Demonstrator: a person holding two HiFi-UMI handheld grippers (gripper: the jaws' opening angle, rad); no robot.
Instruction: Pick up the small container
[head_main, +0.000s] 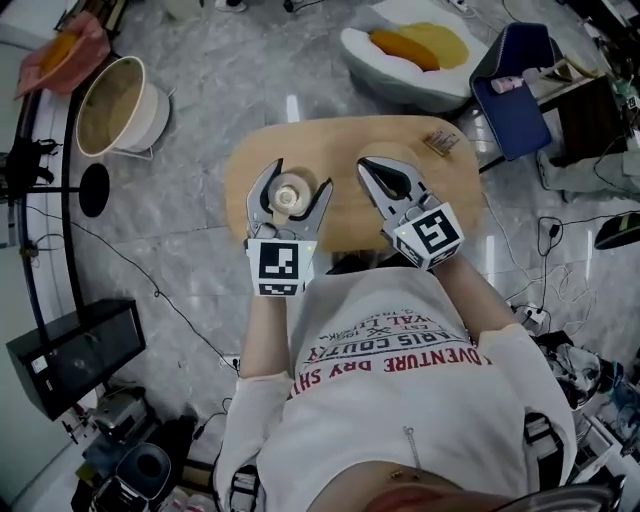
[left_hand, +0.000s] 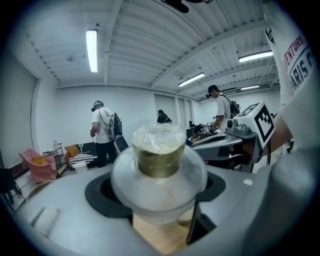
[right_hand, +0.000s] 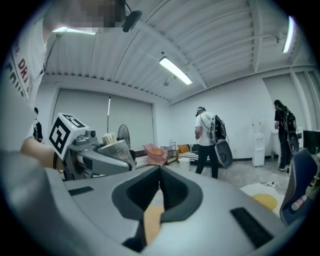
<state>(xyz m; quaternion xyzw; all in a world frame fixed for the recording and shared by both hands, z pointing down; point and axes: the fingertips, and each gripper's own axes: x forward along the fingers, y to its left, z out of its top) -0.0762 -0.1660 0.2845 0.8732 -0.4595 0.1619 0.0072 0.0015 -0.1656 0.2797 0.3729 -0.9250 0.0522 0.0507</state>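
- The small container (left_hand: 159, 160) stands upright between the fingers (left_hand: 65, 215) of the left gripper (head_main: 298, 178). Its long axis is vertical, and its wide, clear body is caught on both sides.
- Those fingers stand wide apart but are closed on the container, so the grip looks firm.
- The wooden table (head_main: 455, 175) shows beneath the container through the gap, so I judge it lifted clear.
- The right gripper (head_main: 370, 167) hangs just beside it, on the right. Its fingers are pressed together with nothing between them.
- The next move depends on keeping the container level in the left grip, and the right hand looks unneeded.
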